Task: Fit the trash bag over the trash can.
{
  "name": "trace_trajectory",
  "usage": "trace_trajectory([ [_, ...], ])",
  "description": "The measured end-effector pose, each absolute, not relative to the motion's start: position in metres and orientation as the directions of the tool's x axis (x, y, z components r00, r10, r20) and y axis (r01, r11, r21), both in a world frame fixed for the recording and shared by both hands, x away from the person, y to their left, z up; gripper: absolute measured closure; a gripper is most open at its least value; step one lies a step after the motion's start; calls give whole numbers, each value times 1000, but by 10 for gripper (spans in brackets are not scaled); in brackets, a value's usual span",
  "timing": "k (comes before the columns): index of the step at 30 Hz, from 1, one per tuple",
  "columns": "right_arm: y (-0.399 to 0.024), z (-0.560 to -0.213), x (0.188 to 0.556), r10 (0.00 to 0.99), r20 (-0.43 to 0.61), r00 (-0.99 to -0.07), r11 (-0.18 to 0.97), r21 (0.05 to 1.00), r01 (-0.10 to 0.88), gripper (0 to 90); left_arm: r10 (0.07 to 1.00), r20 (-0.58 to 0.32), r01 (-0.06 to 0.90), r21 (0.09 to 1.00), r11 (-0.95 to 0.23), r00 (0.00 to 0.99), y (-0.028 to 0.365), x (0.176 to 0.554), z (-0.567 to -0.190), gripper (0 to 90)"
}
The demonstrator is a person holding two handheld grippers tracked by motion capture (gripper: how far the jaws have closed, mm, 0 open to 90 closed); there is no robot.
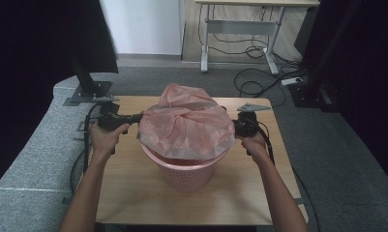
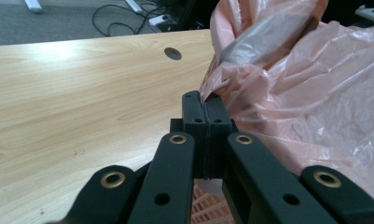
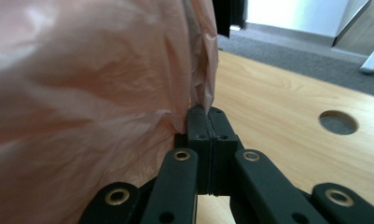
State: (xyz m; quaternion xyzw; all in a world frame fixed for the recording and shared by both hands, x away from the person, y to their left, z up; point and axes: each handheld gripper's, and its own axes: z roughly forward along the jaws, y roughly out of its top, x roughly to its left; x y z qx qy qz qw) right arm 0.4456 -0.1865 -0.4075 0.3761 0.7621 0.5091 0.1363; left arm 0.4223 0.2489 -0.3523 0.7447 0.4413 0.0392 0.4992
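Observation:
A pink perforated basket (image 1: 186,170) stands in the middle of the wooden table (image 1: 133,193). A thin pink plastic bag (image 1: 186,126) is spread over its mouth and billows above the rim. My left gripper (image 1: 139,116) is shut on the bag's left edge; in the left gripper view the film (image 2: 287,93) comes out from between the closed pads (image 2: 196,112). At the other side, my right gripper (image 1: 233,124) pinches the bag's right edge, with the film (image 3: 91,102) rising from its closed pads (image 3: 198,122). Both hands hold the bag stretched across the basket.
The table has a round cable hole (image 2: 173,53) at the far side. A black monitor (image 1: 92,38) on a stand sits at the back left. Behind the table are a desk frame (image 1: 240,29) and loose cables (image 1: 259,77) on grey carpet.

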Motion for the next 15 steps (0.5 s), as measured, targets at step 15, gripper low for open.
trace_trajectory([
  [15,-174,-432,466,690,246,-680,218,826,520,892,709,-393,657,743,-130,585,238,441,-368,900],
])
